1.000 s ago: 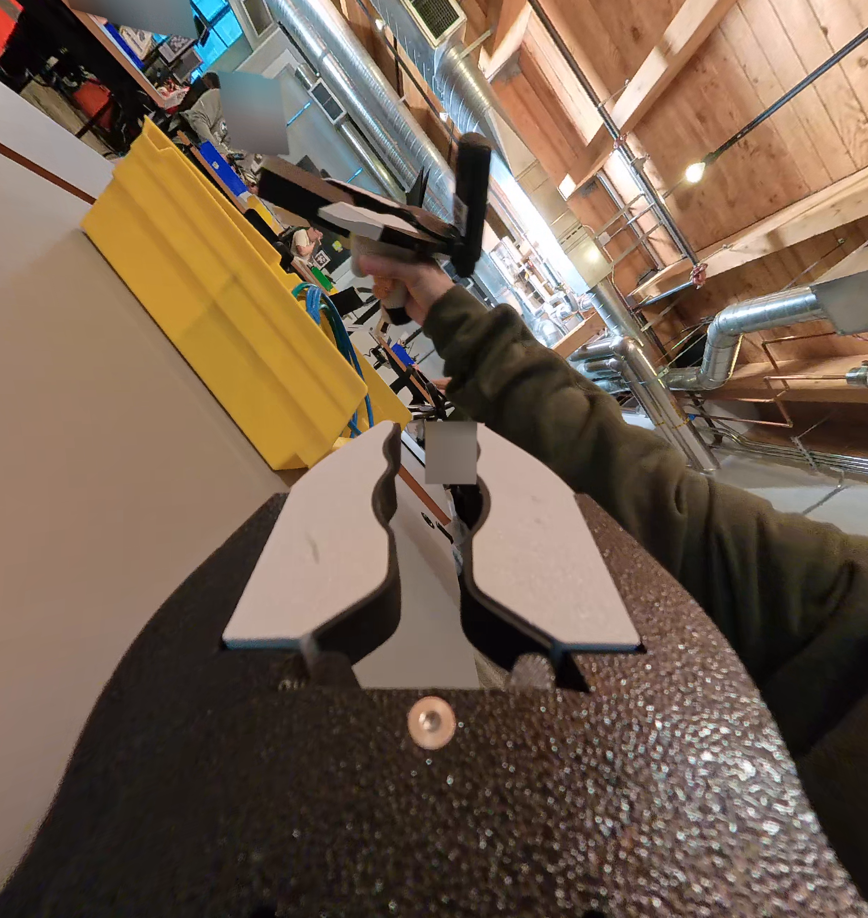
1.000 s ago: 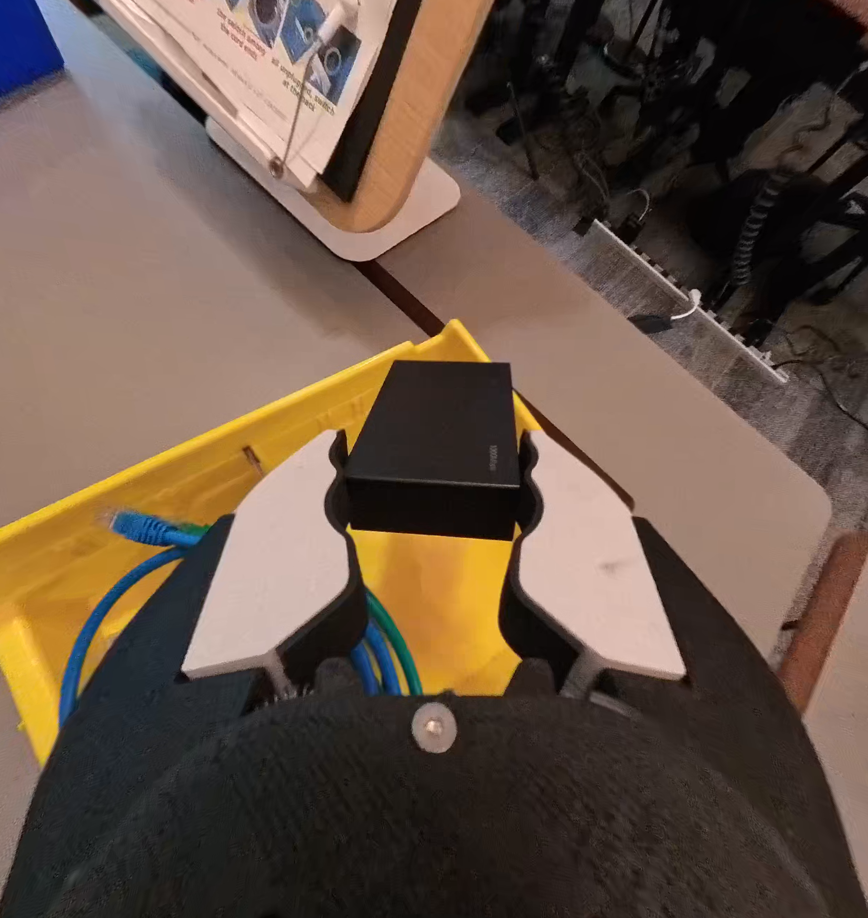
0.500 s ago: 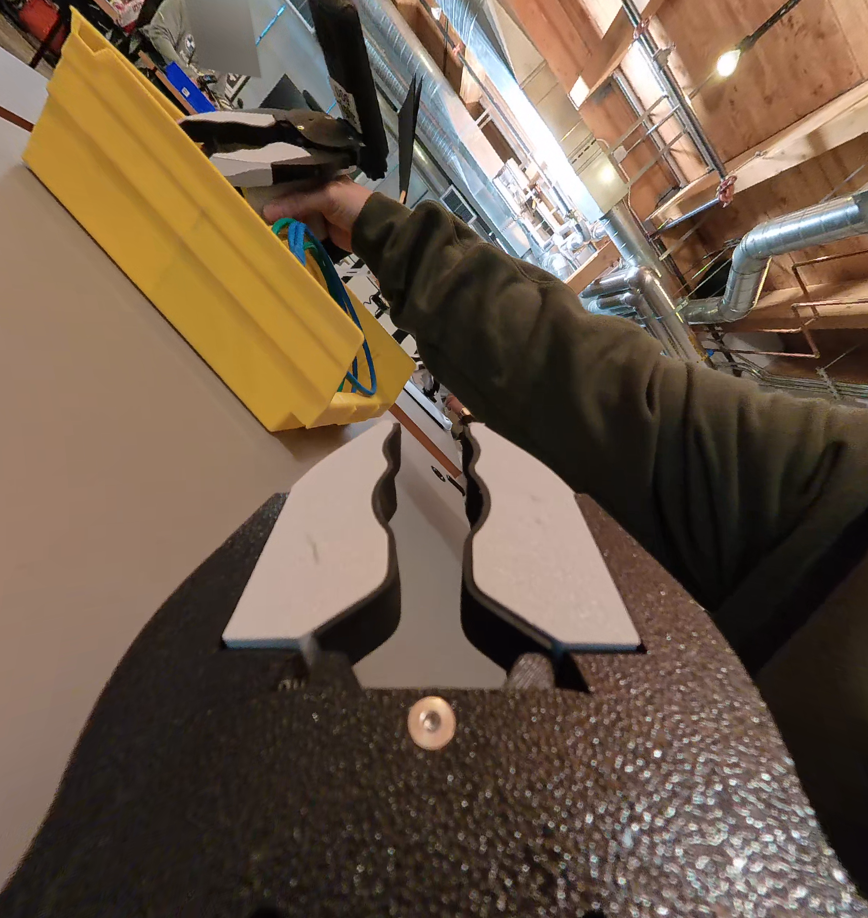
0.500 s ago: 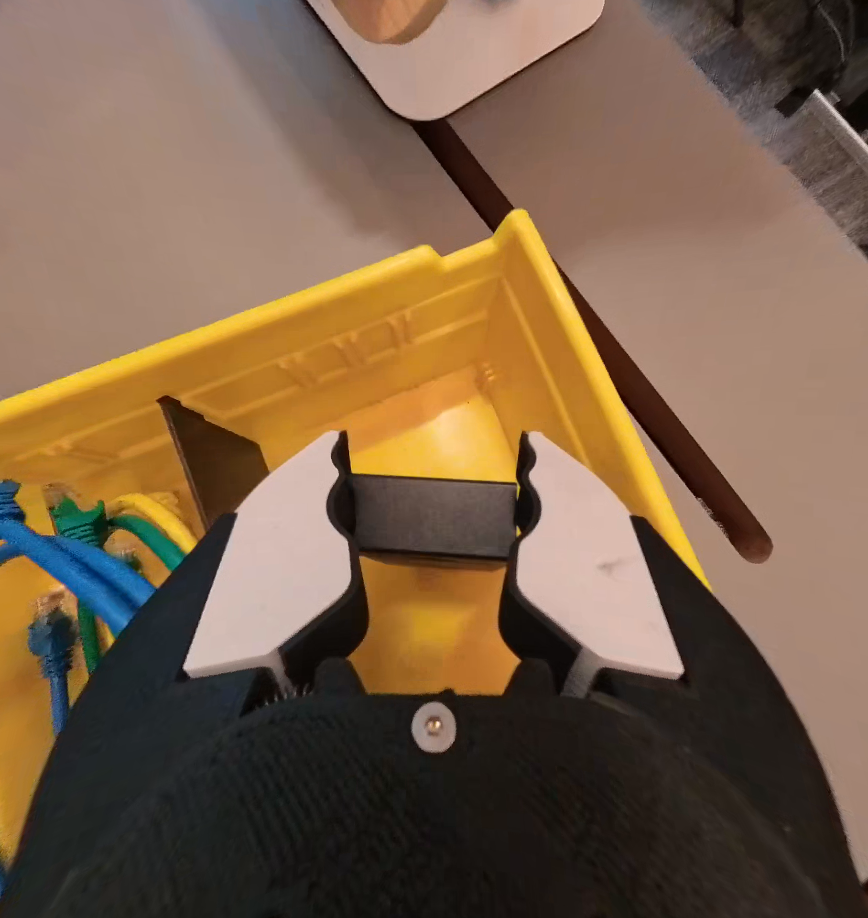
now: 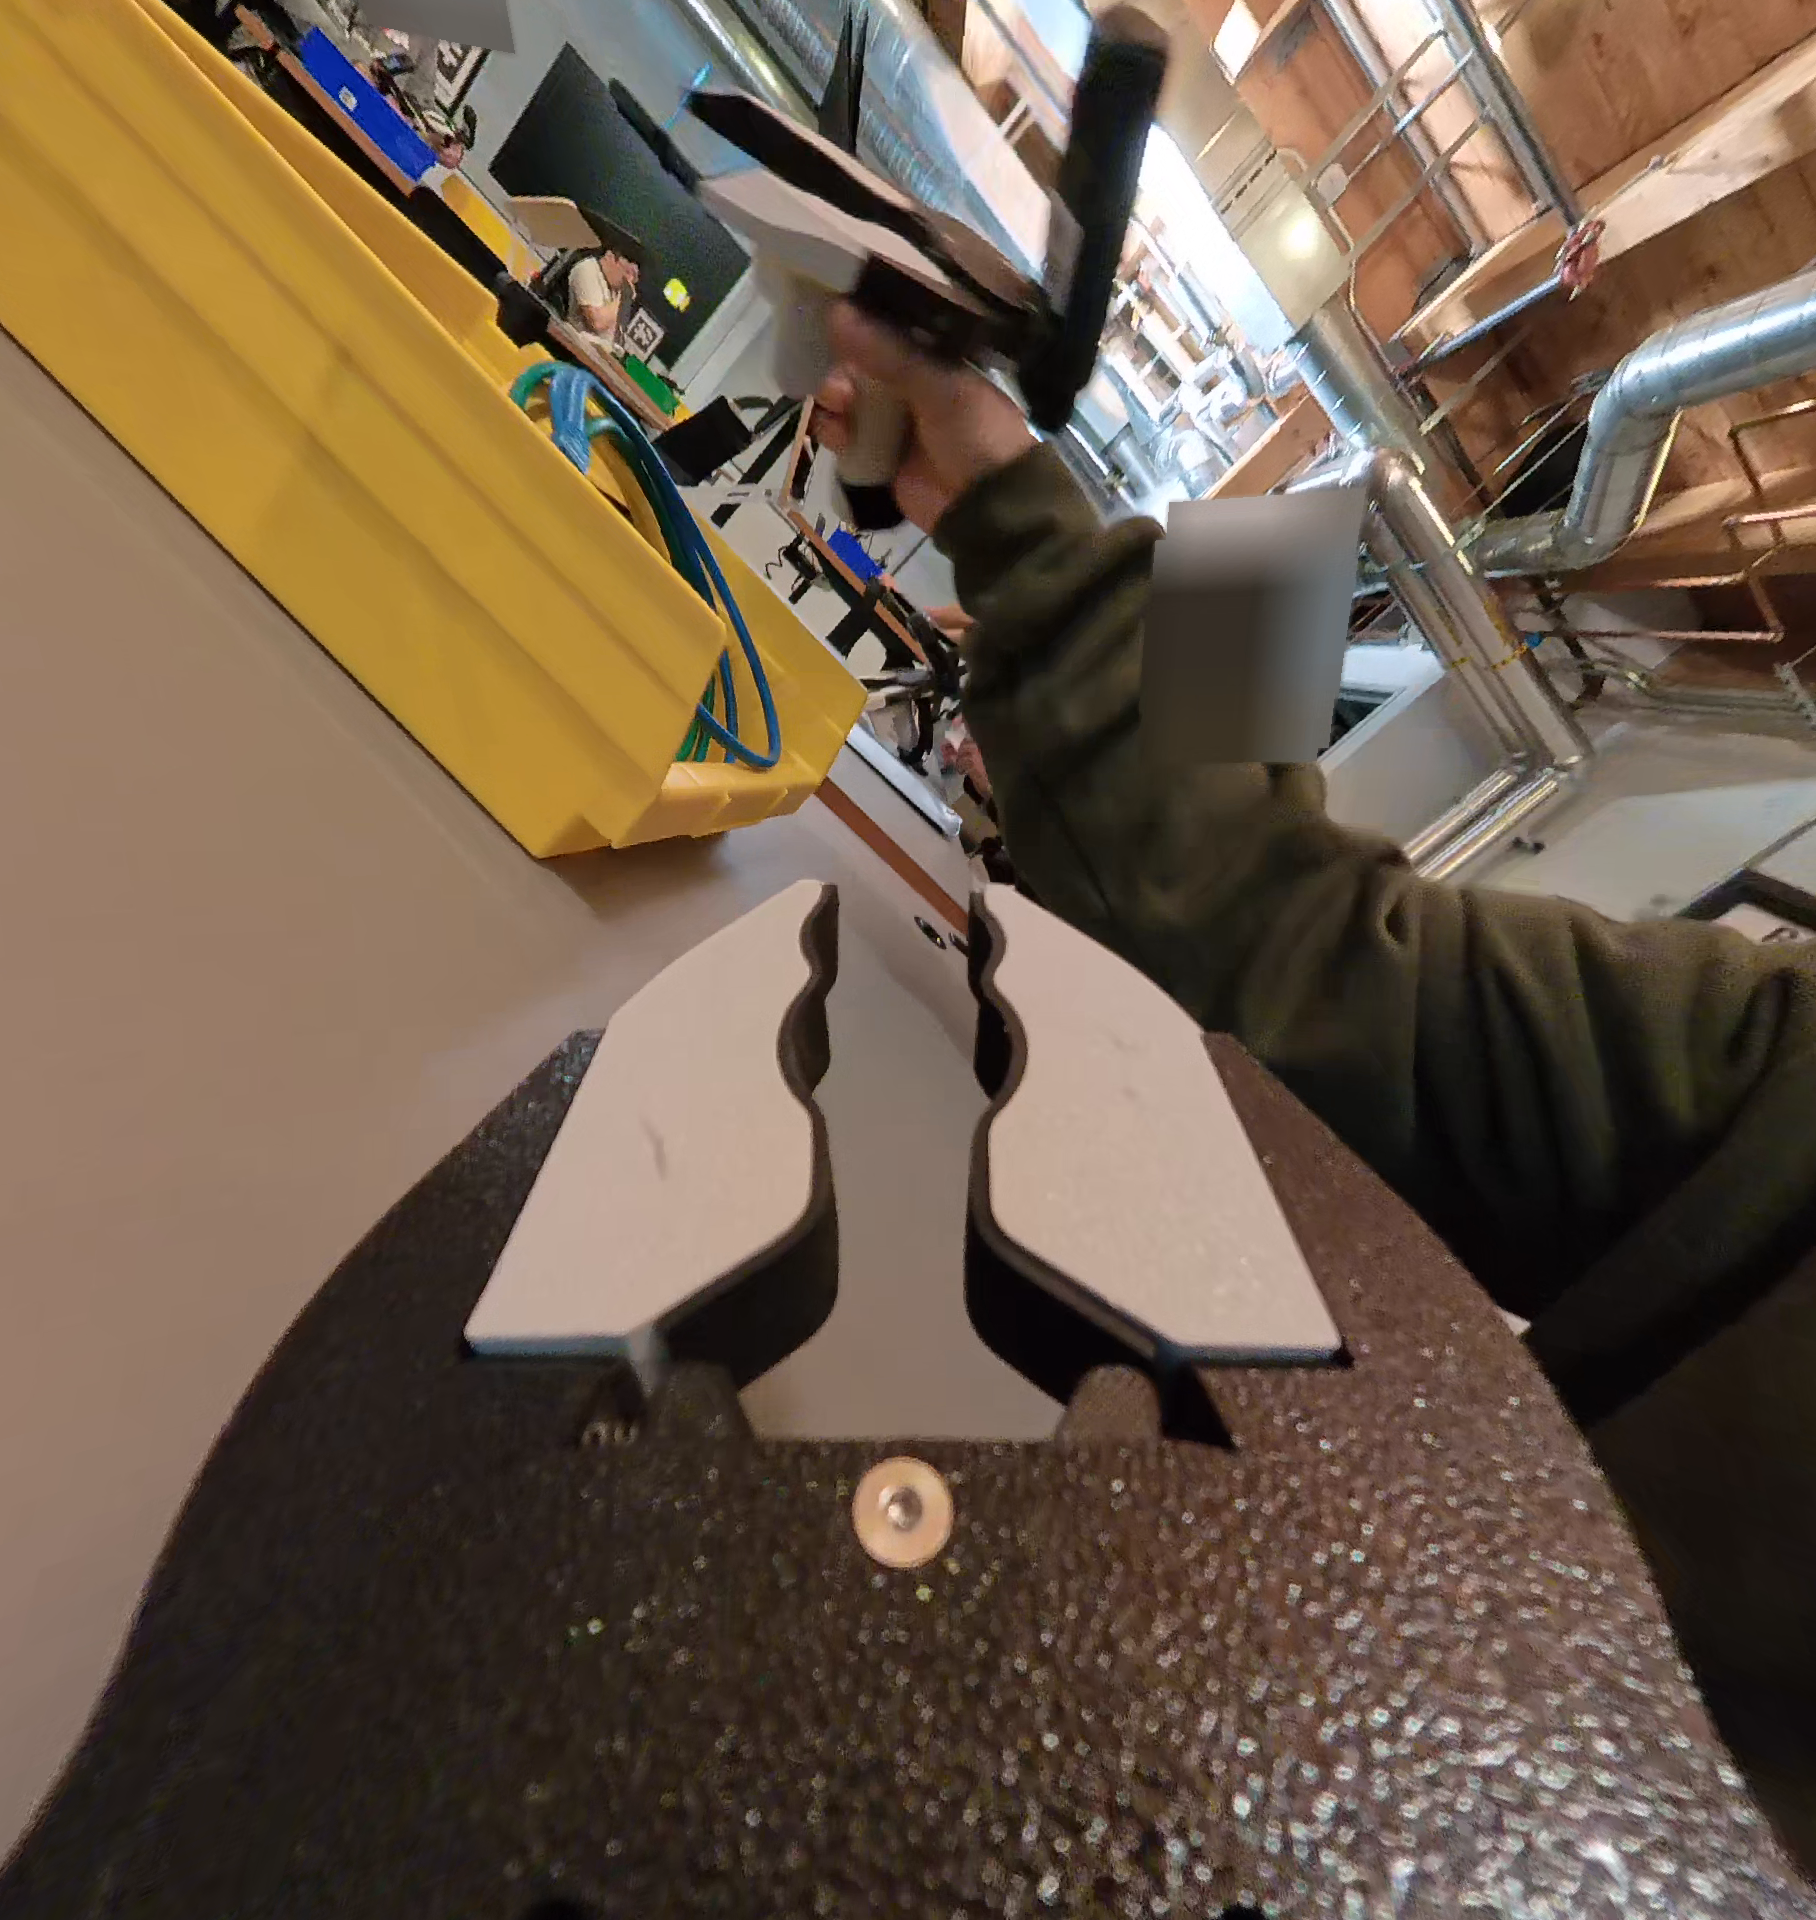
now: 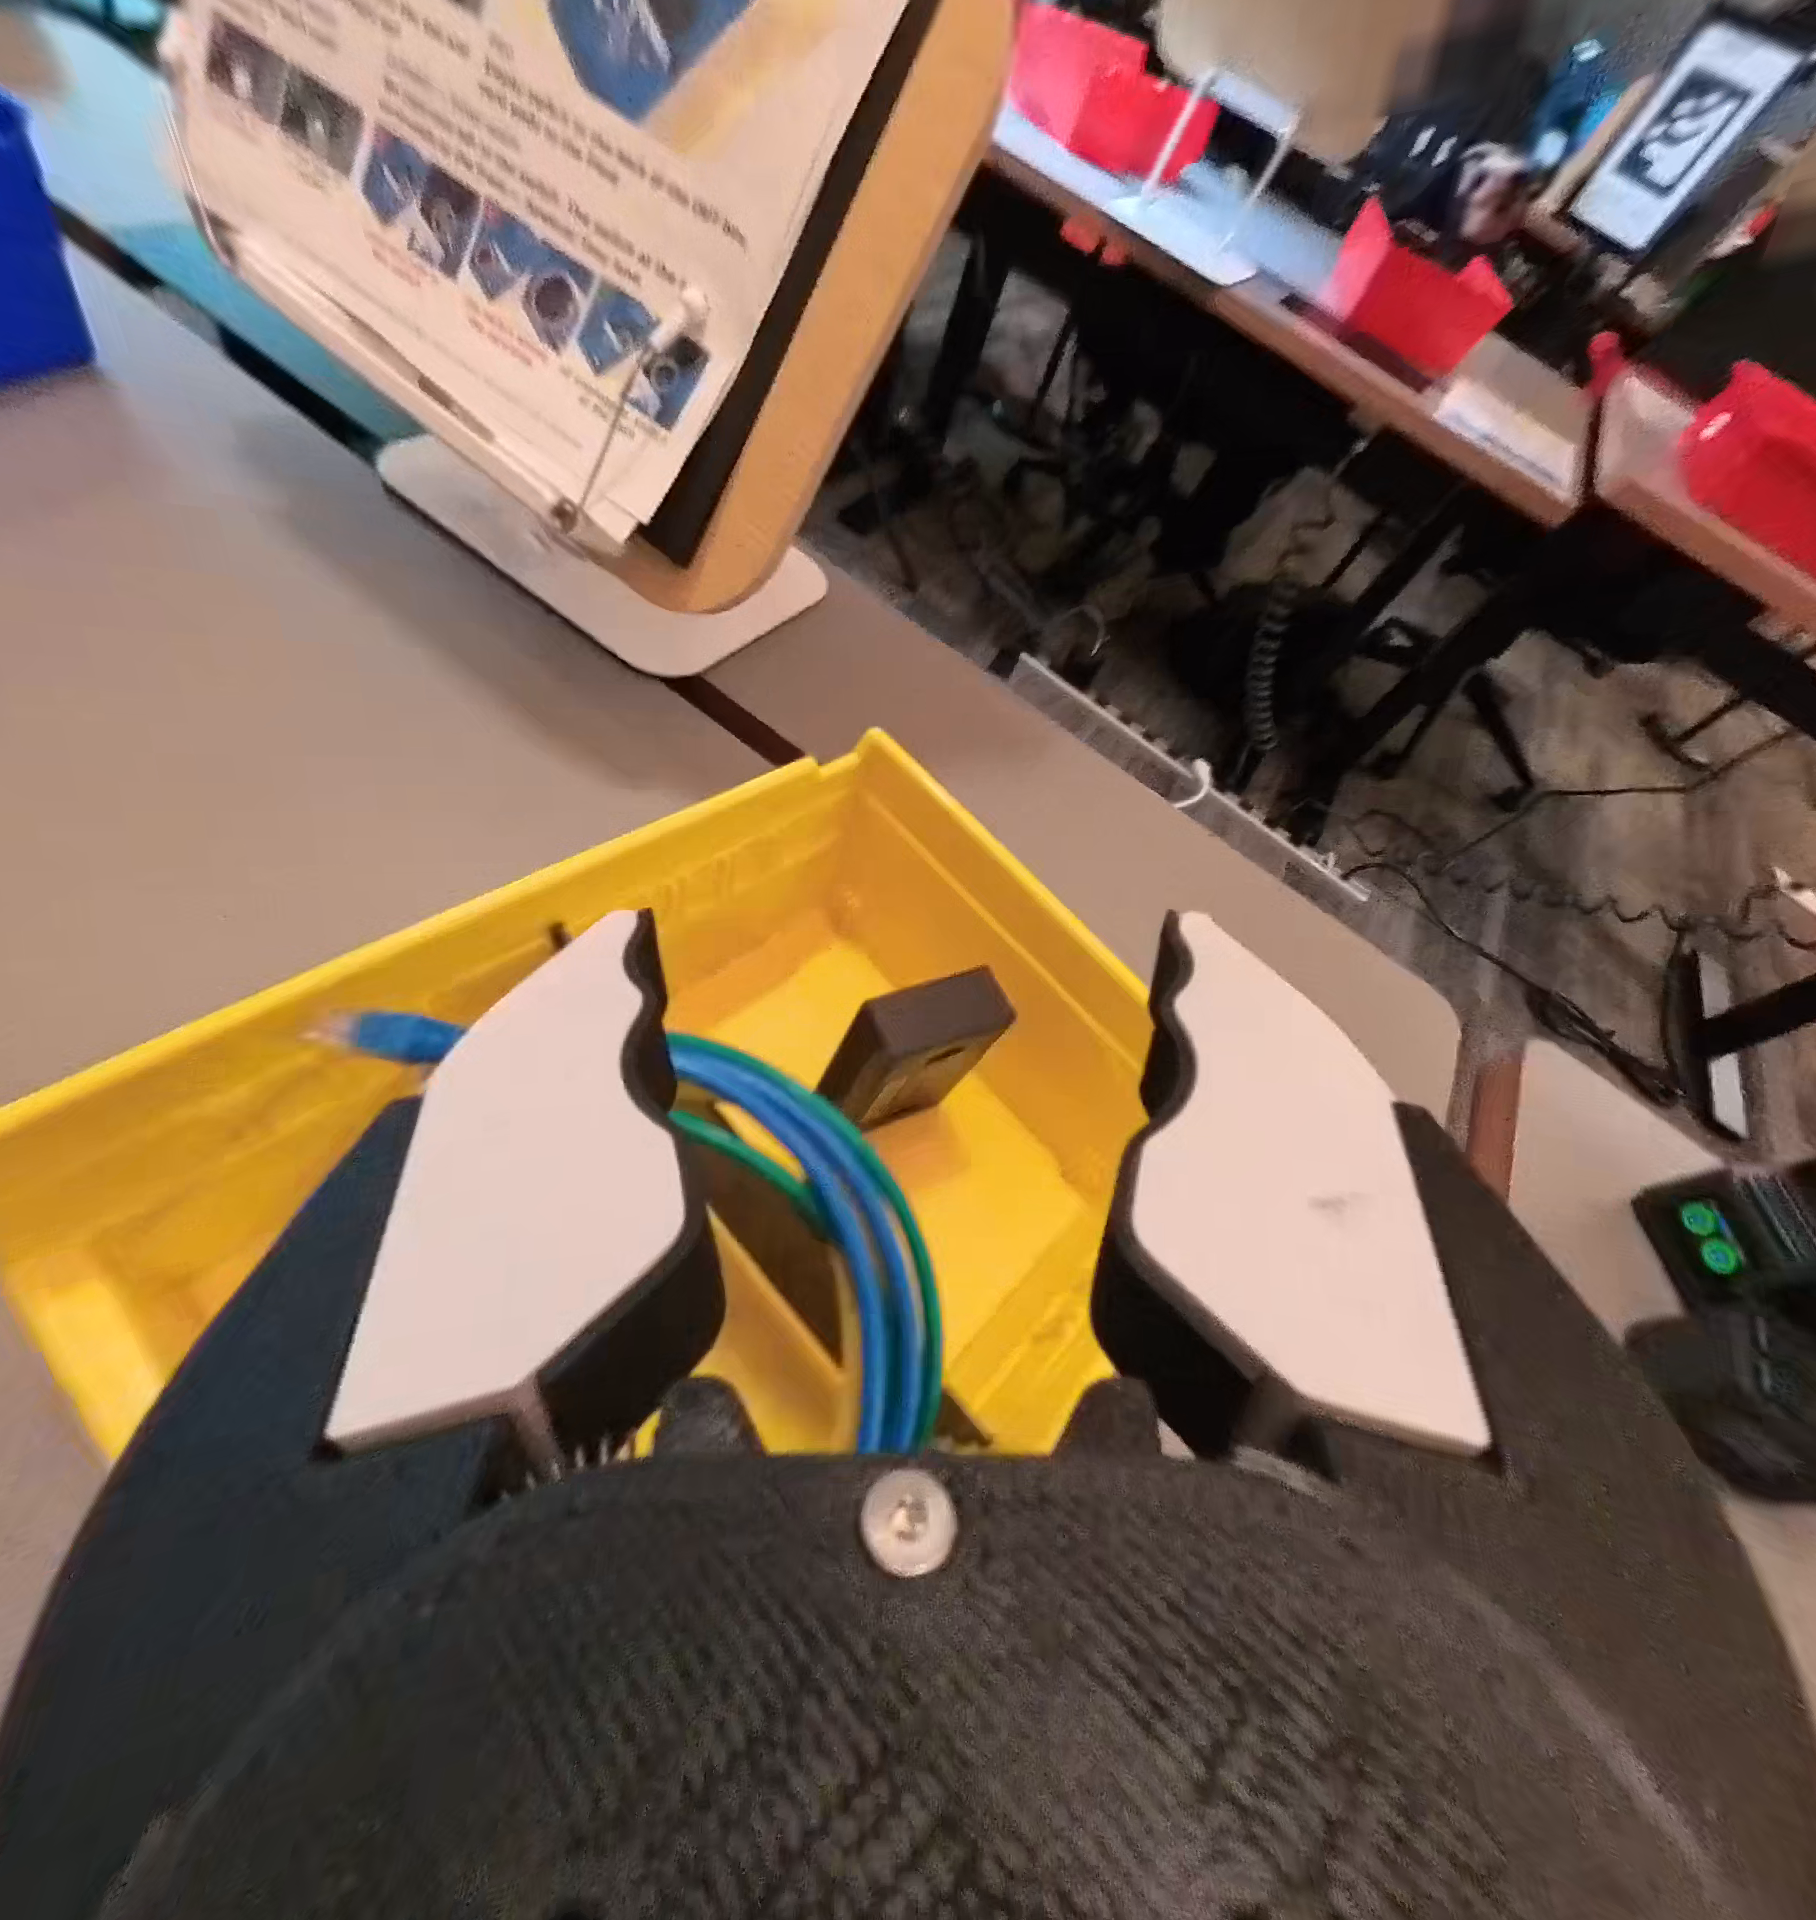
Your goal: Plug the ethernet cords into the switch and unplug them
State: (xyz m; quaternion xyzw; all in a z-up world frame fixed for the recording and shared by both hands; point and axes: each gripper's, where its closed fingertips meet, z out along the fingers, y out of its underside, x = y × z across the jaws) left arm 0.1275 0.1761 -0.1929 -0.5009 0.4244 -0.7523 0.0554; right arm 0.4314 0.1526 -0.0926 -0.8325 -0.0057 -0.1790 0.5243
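The black switch lies tilted in the end compartment of the yellow bin. Blue and green ethernet cords loop in the bin beside it, with one blue plug near the rim. My right gripper is wide open and empty, above the bin and apart from the switch. In the left wrist view it shows held by a hand over the yellow bin, where the cords hang over the end. My left gripper is low over the table, slightly open and empty.
A wooden stand with a printed sheet stands on the grey table behind the bin. A blue bin is at far left. The table edge and floor lie to the right. A sleeved arm crosses the left view.
My right gripper lowered the switch into the bin, opened, let it go and drew back upward. My left gripper stayed slightly open above the table.
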